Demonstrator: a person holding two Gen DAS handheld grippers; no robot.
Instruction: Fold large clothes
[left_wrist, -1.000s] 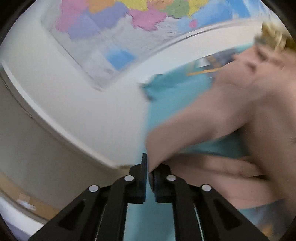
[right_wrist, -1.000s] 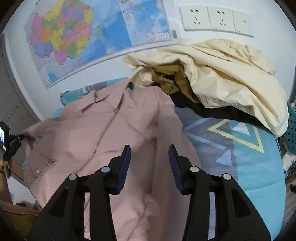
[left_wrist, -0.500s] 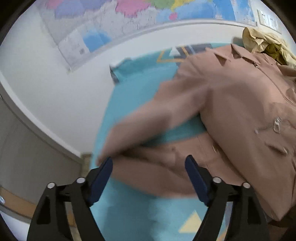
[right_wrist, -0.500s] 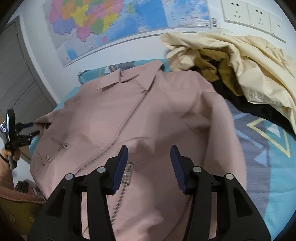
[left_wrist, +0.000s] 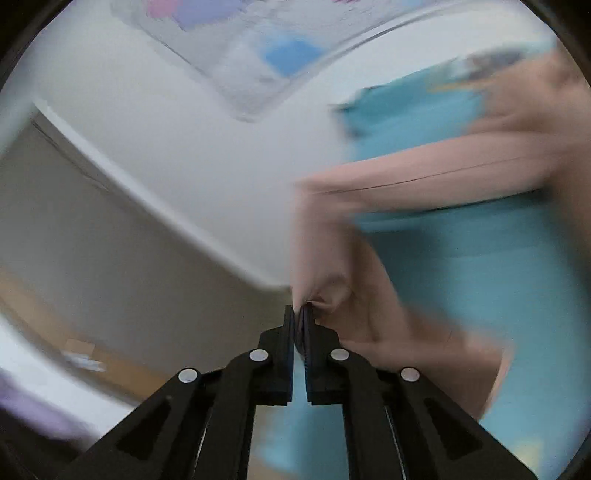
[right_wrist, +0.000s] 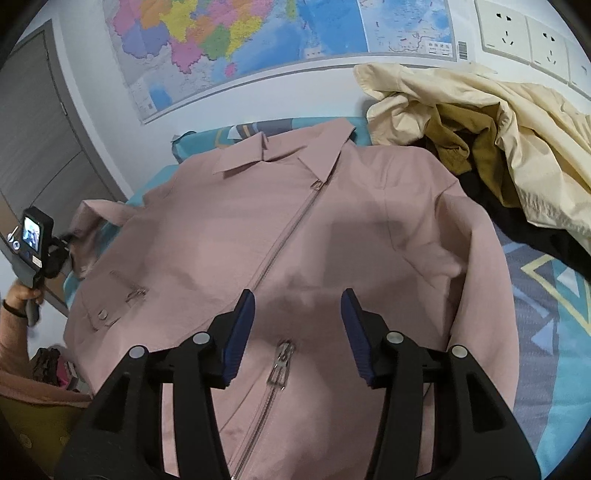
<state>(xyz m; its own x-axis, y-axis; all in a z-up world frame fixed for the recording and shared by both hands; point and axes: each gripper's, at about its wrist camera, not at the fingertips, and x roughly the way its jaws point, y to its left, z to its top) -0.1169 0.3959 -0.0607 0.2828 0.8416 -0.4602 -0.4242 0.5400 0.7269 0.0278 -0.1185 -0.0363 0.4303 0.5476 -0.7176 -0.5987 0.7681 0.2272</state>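
Pink jacket (right_wrist: 332, 229) lies front-up and zipped on the bedspread (right_wrist: 554, 295), its sleeve end pinched in the left gripper (left_wrist: 299, 314).

Thin cloth sits right at the tips of the left gripper's closing jaws, so the bite looks shallow; a quick pull across the body could slip the sleeve (left_wrist: 424, 177) free, and the blur in the left view suggests the hand is moving fast. The right gripper (right_wrist: 295, 328) hovers half open over the zip pull (right_wrist: 280, 365), holding nothing, so the body is not pinned and may drag or bunch as the sleeve is drawn over. A cream coat (right_wrist: 498, 122) heaped just beside the far shoulder could catch the other sleeve's fold.
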